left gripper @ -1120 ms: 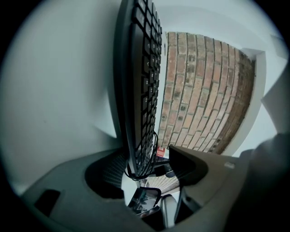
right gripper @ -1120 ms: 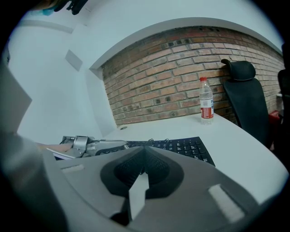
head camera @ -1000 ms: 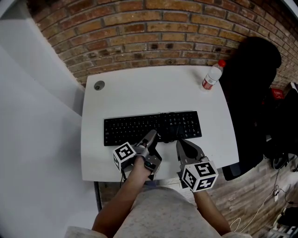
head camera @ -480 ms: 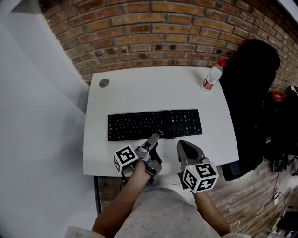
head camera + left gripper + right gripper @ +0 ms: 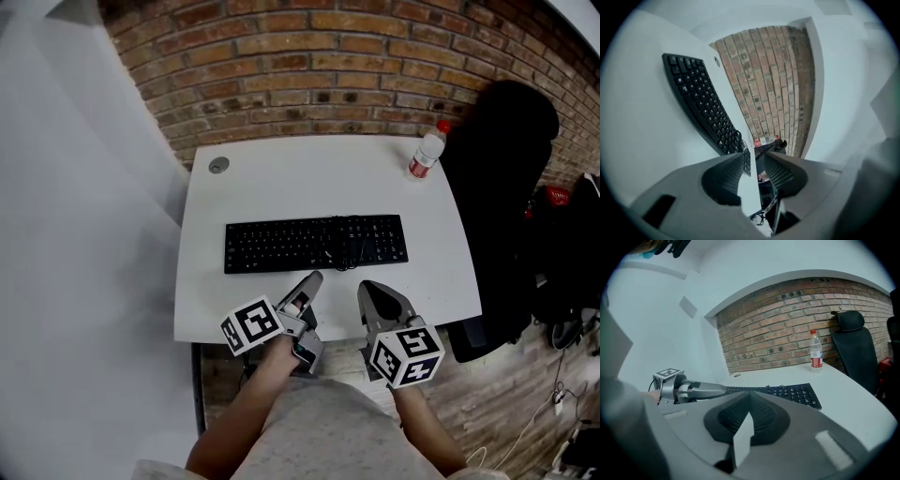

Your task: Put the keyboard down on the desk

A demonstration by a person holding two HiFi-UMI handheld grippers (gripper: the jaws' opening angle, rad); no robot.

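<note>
The black keyboard (image 5: 317, 244) lies flat across the middle of the white desk (image 5: 319, 178), with a dark cable coiled on its right half. Neither gripper touches it. My left gripper (image 5: 312, 278) hovers just short of the keyboard's front edge; its jaws are closing, a narrow gap shows between them, and nothing is in that gap. In the left gripper view the keyboard (image 5: 701, 103) runs off to the upper left of that gripper (image 5: 754, 157). My right gripper (image 5: 367, 287) sits beside it near the desk's front edge, shut and empty (image 5: 750, 395).
A clear bottle with a red cap (image 5: 427, 152) stands at the desk's back right corner. A black chair (image 5: 497, 187) is pushed against the right side. A round cable grommet (image 5: 218, 165) sits at the back left. A brick wall runs behind the desk.
Both grippers have drawn back a little from the keyboard's front edge toward the person. The left jaws have narrowed. The keyboard stays flat on the desk.
</note>
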